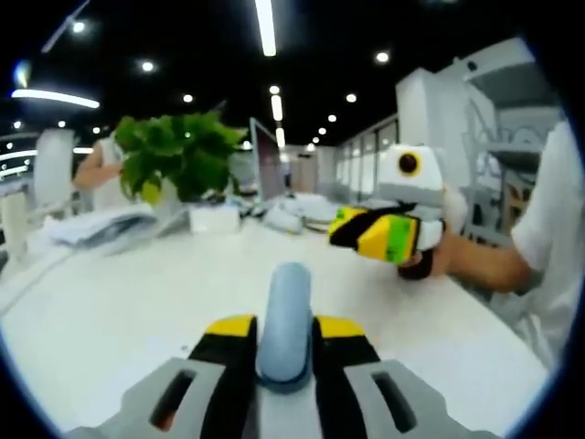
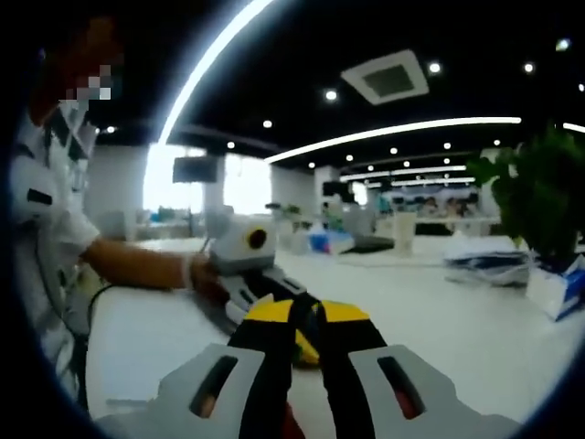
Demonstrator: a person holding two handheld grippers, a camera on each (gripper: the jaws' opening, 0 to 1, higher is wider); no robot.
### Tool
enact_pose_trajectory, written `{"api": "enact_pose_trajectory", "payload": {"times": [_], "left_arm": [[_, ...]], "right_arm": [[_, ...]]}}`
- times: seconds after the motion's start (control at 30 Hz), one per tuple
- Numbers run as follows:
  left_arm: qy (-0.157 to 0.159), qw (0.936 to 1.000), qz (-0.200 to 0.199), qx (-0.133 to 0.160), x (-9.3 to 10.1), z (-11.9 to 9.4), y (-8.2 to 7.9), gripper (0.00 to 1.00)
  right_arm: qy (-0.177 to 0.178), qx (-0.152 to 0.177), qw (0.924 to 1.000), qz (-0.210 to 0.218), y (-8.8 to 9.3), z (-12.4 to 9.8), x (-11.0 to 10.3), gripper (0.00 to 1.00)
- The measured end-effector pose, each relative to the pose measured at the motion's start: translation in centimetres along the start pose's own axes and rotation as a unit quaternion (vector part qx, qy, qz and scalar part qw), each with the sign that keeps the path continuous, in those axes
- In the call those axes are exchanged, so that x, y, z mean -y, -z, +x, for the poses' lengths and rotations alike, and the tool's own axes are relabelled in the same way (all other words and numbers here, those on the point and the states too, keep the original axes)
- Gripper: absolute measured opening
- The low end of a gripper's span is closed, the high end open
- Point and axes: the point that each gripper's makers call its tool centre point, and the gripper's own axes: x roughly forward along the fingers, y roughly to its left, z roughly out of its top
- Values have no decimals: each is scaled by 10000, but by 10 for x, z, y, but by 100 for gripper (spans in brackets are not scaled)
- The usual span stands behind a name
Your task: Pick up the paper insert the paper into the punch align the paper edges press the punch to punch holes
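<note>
Two grippers are held over a wide white desk in a big office with ceiling lights. In the left gripper view, the left gripper rises from the near edge with its black, yellow-tipped jaws closed on an upright pale blue rounded piece; I cannot tell what this piece is. The right gripper comes in from the right side of this view, above the desk, held by a person's hand. Its jaws point to the left and look close together, with yellow and green on them.

In the right gripper view, the right gripper has its jaws almost together, with only a thin dark gap between them; whether something thin is held there, I cannot tell. Just beyond its tips is the left gripper, held by the person's other hand, low over the desk.

I cannot make out the paper or the punch with certainty in either view.

At the far side of the desk stands a green plant in a white pot, and a stack of papers lies left of it. The person wears a white sleeve.
</note>
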Motion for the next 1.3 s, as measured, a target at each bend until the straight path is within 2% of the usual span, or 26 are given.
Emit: {"api": "enact_pose_trajectory", "payload": {"times": [0.13, 0.27, 0.3, 0.4, 0.53, 0.67, 0.73, 0.93, 1.0, 1.23, 1.3], "left_arm": [[-2, 10000, 14, -3, 0, 0, 0, 26], [-1, 10000, 20, -5, 0, 0, 0, 26], [-1, 10000, 20, -6, 0, 0, 0, 26], [-4, 10000, -6, -10, 0, 0, 0, 26], [-4, 10000, 20, -11, 1, 0, 0, 26], [-2, 10000, 18, -17, 1, 0, 1, 25], [-2, 10000, 31, -24, 1, 0, 1, 25], [6, 10000, 24, -19, 0, 0, 1, 25], [5, 10000, 32, -20, 0, 0, 1, 25], [8, 10000, 44, -22, 1, 1, 1, 25], [7, 10000, 50, -19, 1, 1, 1, 25]], "right_arm": [[166, 197, 9993, 279, -16, 7, 0, 5], [292, 200, 9986, 401, -21, 17, 2, 5], [373, 122, 9981, 474, -19, 20, 3, 5], [664, -221, 9972, 254, -11, 29, 6, 5], [1393, -418, 9893, 149, -4, 34, 24, 4], [1479, -527, 9868, 388, 11, 37, 27, 4], [1492, -516, 9866, 414, 13, 38, 25, 4], [1671, -735, 9832, -19, 12, 39, 27, 4], [1697, -767, 9825, -43, 12, 38, 28, 3], [1863, -769, 9793, 204, 19, 33, 36, 2], [1875, -654, 9792, 419, 21, 30, 40, 2]]}}
